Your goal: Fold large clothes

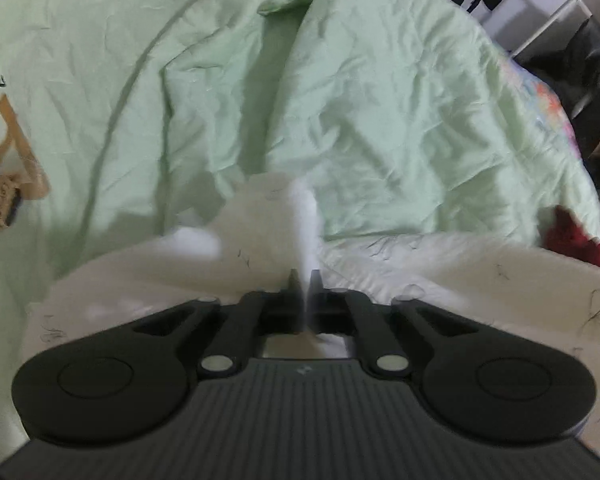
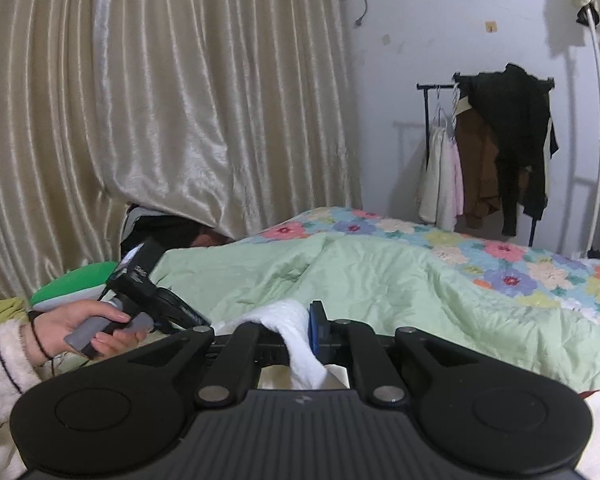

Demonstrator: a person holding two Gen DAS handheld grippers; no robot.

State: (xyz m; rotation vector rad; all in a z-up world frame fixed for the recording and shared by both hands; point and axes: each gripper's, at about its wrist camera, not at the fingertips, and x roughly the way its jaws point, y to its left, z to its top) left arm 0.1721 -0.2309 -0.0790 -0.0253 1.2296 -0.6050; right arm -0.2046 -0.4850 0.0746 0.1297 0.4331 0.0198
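Both tongs are pinching the same white fleecy garment [image 1: 236,256]: the left tongs [image 1: 304,280] are pressed together on a raised ridge of it, and the right tongs [image 2: 300,320] clamp a thick fold that droops between their fingers. Beneath it, a pale green quilt [image 1: 380,100] covers most of the bed, over a floral sheet [image 2: 500,256]. Beige curtains [image 2: 160,100] hang behind. A clothes rack [image 2: 500,140] stands by the wall. The left hand [image 2: 72,328] grips its tool handle.
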